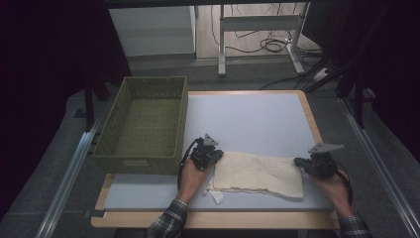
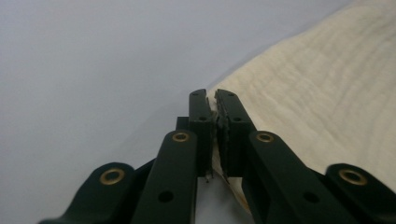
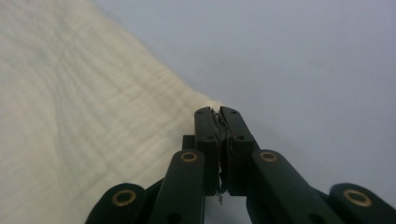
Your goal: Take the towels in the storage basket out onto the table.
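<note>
High view: a cream folded cloth point(image 1: 260, 173) lies on the pale surface point(image 1: 247, 119), near the six-o'clock edge, its long axis running from nine to three o'clock. The left claw point(image 1: 214, 156) sits at the cloth's far nine-o'clock corner and the right claw point(image 1: 301, 162) at its far three-o'clock corner, so each hand is at its own end and neither is nearer. An olive woven basket point(image 1: 143, 124) stands at ten o'clock from the cloth, beside the left hand point(image 1: 192, 179). I judge the coming move, a lift or fold, turns on both corners rising together along that axis.

Left gripper view: the left claw point(image 2: 211, 95) is pressed together with a sliver of cloth point(image 2: 322, 88) edge pinched between its jaws; the fabric spreads away toward two o'clock. The high view is too distant to confirm this pinch.

Right gripper view: the right claw point(image 3: 219, 111) is likewise pinching the cloth point(image 3: 79, 116) corner, fabric spreading toward ten o'clock.
</note>
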`<state>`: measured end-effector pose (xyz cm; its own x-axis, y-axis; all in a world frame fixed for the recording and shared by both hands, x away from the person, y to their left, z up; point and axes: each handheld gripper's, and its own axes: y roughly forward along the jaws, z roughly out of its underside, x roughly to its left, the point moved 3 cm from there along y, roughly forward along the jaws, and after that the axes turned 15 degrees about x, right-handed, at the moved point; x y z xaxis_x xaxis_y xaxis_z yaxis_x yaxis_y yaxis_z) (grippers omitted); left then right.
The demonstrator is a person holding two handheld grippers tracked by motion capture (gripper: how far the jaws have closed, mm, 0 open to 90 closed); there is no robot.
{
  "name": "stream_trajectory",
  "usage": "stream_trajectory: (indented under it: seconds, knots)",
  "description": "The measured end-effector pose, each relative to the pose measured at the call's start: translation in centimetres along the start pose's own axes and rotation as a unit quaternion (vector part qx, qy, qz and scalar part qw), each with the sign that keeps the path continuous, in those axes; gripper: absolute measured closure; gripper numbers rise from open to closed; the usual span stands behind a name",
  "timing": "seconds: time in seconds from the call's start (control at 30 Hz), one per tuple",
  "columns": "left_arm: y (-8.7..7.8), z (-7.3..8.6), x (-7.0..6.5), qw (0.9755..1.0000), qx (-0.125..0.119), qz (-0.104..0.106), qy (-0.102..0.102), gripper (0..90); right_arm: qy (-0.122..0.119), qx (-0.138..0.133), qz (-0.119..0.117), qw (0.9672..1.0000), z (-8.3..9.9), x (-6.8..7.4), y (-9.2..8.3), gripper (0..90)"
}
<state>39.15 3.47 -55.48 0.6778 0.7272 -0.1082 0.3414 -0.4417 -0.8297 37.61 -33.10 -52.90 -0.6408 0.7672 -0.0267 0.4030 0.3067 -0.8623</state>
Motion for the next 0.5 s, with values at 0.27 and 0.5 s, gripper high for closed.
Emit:
stream_trajectory:
  seconds: [0.27, 0.5]
  knots:
    - [-2.4, 0.8, -1.8, 0.9997, -0.022, 0.007, 0.007, 86.4, 0.012, -0.012, 0.02, 0.9997, -3.4, -3.0, 0.4, 86.8]
    - [-1.3, 0.9, -0.5, 0.9997, -0.012, -0.02, 0.006, 65.4, 0.026, -0.006, 0.004, 0.9996, -4.0, -3.3, 1.9, 80.3]
